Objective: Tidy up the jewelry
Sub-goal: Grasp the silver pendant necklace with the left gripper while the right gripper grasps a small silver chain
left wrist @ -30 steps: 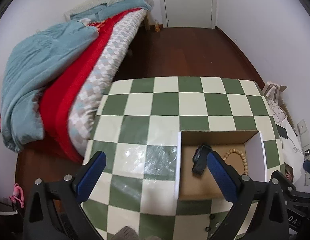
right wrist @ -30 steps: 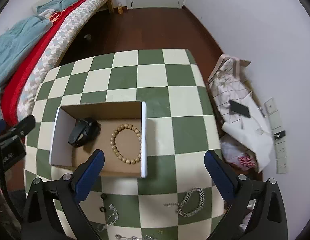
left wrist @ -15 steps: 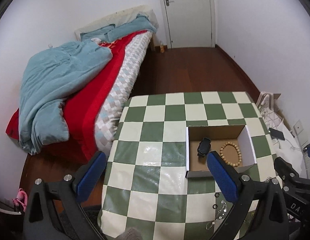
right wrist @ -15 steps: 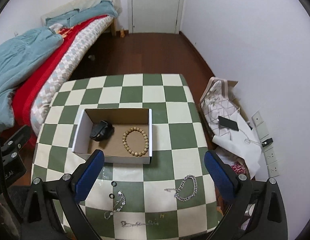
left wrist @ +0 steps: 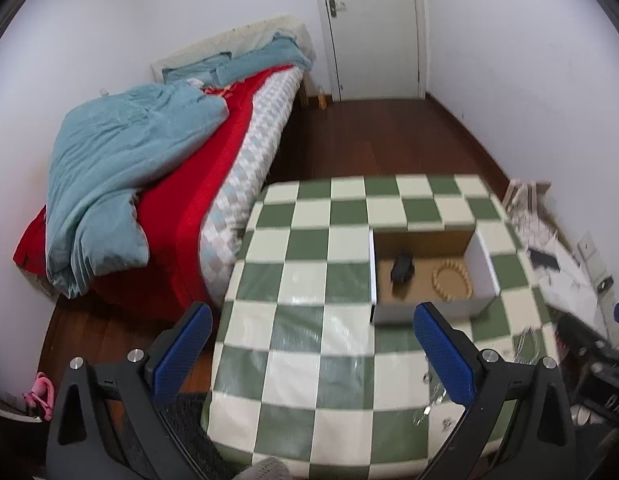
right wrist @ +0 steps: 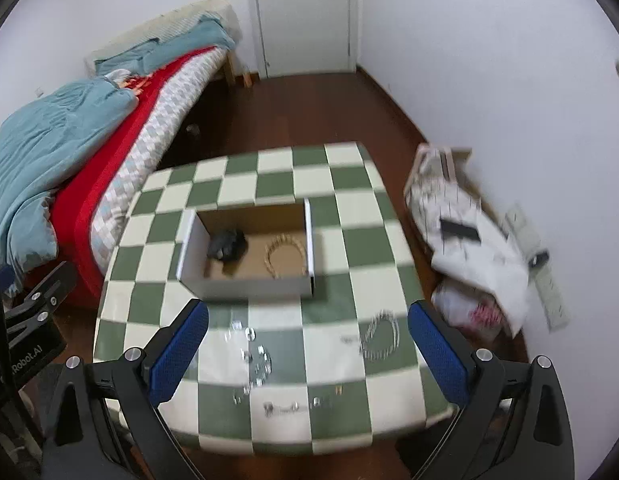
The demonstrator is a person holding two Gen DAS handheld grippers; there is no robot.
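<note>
Two grippers, left (left wrist: 309,336) and right (right wrist: 308,332), jaws wide apart (holding nothing), above checkered table (right wrist: 349,248), bed (left wrist: 169,184) beside.

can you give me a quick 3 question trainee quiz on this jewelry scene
1. True or false: the wooden bead bracelet lies inside the cardboard box.
2. Multiple choice: where is the silver chain bracelet? A) in the box B) on the checkered table, nearer the camera than the box C) held by the right hand-held gripper
3. Fill in: beside the beads in the box lies a ____ coloured item.

Key: 1 true; 2 B; 3 black. Both the right and the left hand-held gripper are open and hold nothing.
</note>
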